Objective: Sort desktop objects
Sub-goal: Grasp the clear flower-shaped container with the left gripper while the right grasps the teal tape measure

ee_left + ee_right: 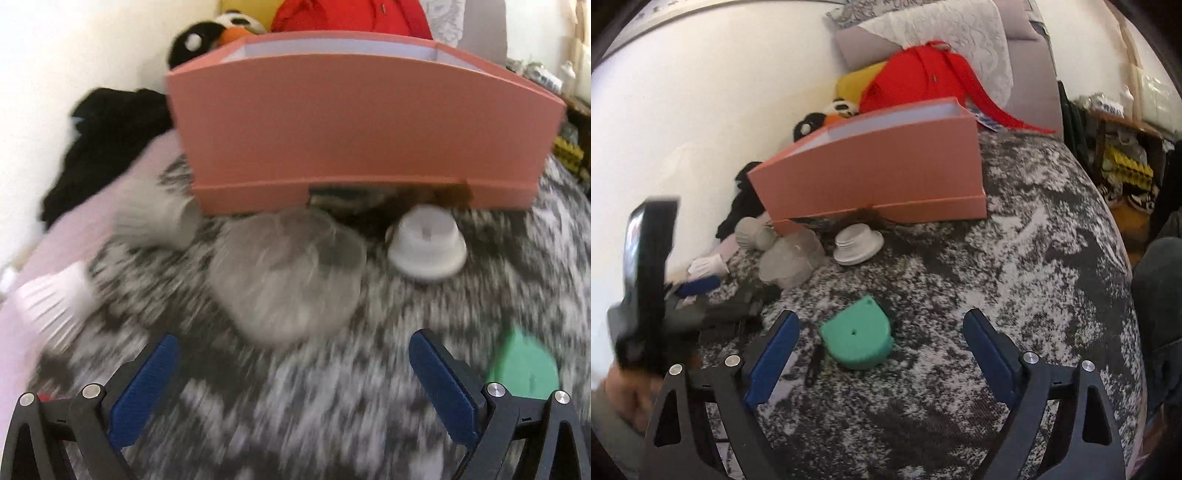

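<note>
Right wrist view: mint-green D-shaped case (857, 341) flat on mottled blanket (1015, 236), between right gripper's (881, 334) spread jaws, untouched; left gripper (293, 354) likewise agape

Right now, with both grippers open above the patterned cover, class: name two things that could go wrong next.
1. The frosted clear container lies tilted against other small items; a grab by the left gripper might roll it.
2. The green case is low and smooth, and a thin black item lies beside it; the right gripper could slip or catch both.
</note>
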Demonstrator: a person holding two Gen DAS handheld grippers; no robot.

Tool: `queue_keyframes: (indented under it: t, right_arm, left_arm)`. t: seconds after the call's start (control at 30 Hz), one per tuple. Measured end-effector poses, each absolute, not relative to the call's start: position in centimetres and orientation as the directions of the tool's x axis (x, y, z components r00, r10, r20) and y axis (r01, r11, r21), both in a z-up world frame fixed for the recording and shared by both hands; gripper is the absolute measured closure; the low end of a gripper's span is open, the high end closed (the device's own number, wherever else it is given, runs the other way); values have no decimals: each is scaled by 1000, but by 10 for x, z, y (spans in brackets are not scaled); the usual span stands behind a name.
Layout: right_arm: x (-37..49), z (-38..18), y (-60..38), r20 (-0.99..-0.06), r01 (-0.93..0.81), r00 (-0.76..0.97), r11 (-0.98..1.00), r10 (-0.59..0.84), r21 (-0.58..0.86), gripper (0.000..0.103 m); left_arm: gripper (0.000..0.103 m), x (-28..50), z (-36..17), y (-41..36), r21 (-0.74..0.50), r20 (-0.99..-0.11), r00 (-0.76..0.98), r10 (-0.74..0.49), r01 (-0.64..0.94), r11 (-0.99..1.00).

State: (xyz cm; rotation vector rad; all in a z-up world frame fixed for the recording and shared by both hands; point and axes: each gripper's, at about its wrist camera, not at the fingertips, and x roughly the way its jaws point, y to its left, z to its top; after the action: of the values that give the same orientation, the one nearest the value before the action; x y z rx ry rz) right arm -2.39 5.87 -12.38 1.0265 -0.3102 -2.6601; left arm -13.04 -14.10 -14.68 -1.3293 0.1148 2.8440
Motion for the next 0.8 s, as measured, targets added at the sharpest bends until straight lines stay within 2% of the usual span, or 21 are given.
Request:
queue_keyframes:
  t: [0.3,0.6,0.73,0.8]
  right_arm:
    - [-38,-138,56,-654,175,-680,-939,-332,295,11]
    - [-42,-142,11,-625,355,-682,-919,-379,170,11]
    - [-69,-169,0,-735,351,-565,-915,-374,196,10]
    - [-75,-172,0,-741,349,-548,-911,-388,218,6]
  left_arm:
    - [0,-192,-186,-152,0,-818,-575,-6,10,-1000]
    - [0,-202,-199,-148,-10,-798,-602,29,-35,-999]
    - [0,-199,-200,-146,-21,-791,-611,38,-36,-999]
    - [0,-198,-202,-144,-14,-791,-611,32,-35,-999]
